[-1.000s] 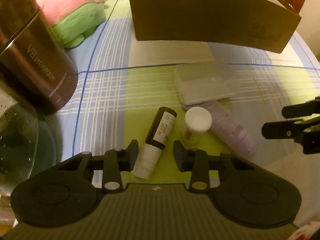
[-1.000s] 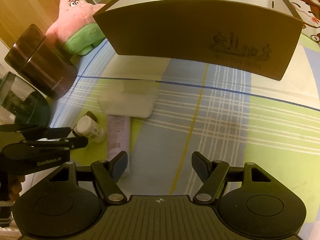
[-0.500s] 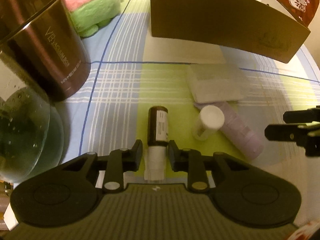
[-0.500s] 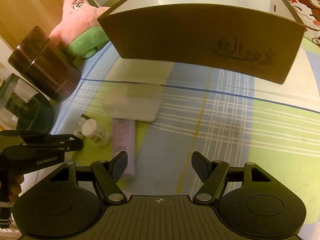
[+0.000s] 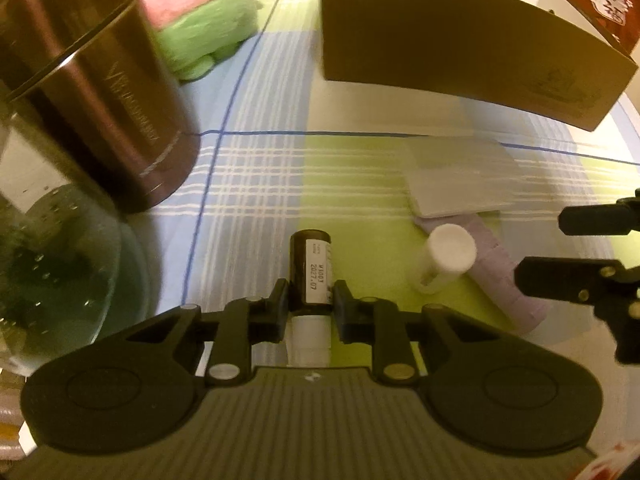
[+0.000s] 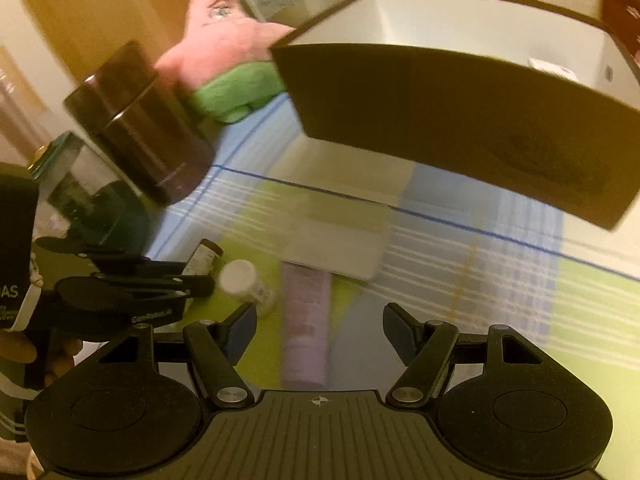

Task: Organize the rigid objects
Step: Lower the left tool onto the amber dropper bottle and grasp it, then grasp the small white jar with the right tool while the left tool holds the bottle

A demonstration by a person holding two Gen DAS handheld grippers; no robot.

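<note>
My left gripper (image 5: 310, 306) is shut on a dark brown bottle (image 5: 310, 272) with a white cap and label, lying lengthwise between the fingers on the checked cloth. A small white-capped bottle (image 5: 446, 258) lies to its right, against a lilac tube (image 5: 500, 272). A clear flat plastic case (image 5: 456, 178) lies beyond them. My right gripper (image 6: 318, 330) is open and empty, with the lilac tube (image 6: 306, 320) between its fingers on the cloth below. It shows at the right edge of the left wrist view (image 5: 560, 248). The left gripper (image 6: 200, 276) shows at left in the right wrist view.
A large open brown box (image 6: 460, 128) with a white inside stands at the back. A dark metal canister (image 5: 104, 120) and a glass jar (image 5: 48, 272) stand at left. A pink and green plush star (image 6: 228, 56) lies behind the canister.
My left gripper has closed onto the dark bottle and moved forward along it. The right gripper has swung left, over the lilac tube.
</note>
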